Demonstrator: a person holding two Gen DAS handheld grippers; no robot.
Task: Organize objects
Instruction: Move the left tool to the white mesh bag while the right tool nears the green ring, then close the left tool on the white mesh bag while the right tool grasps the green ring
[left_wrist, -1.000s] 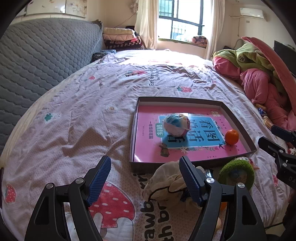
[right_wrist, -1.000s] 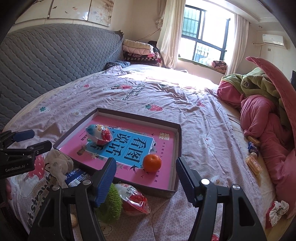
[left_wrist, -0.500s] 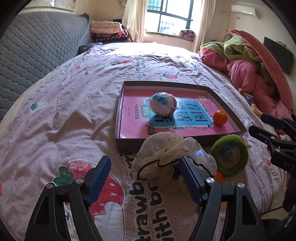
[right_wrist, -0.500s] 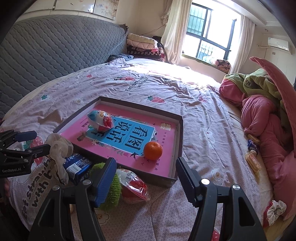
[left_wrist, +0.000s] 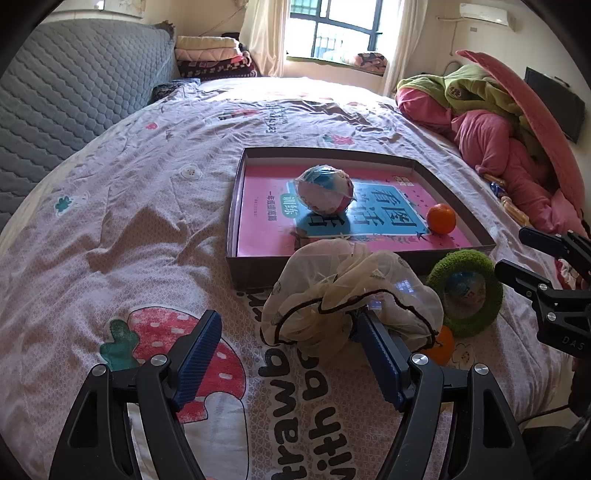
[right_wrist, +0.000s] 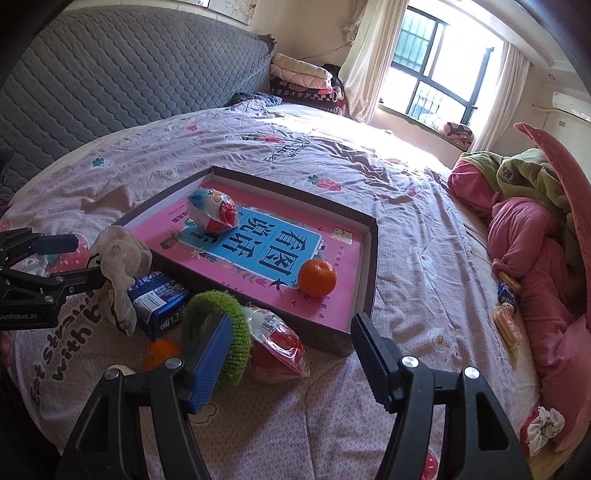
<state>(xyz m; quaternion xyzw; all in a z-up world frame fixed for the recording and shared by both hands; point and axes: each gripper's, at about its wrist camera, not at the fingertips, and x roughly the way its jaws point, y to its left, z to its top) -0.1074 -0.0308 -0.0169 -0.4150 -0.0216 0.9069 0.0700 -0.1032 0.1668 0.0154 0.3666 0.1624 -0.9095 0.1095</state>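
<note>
Both hand-held grippers, left (left_wrist: 288, 354) and right (right_wrist: 290, 354), gape wide, holding nothing; bedsheet (right_wrist: 66, 332) reads "strawb", book (right_wrist: 258, 251) says "看图说话".

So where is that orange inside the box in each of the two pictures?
Left wrist view: the orange sits in the box's near right corner, right of centre.
Right wrist view: the orange lies mid-picture, at the box's near end.
Shared landmark: the pink book under it.

The pink book (right_wrist: 258, 254) reads "看图说话", the bedsheet (right_wrist: 66, 332) "with", the left claw (right_wrist: 55, 266) "GenRobot.AI".
</note>
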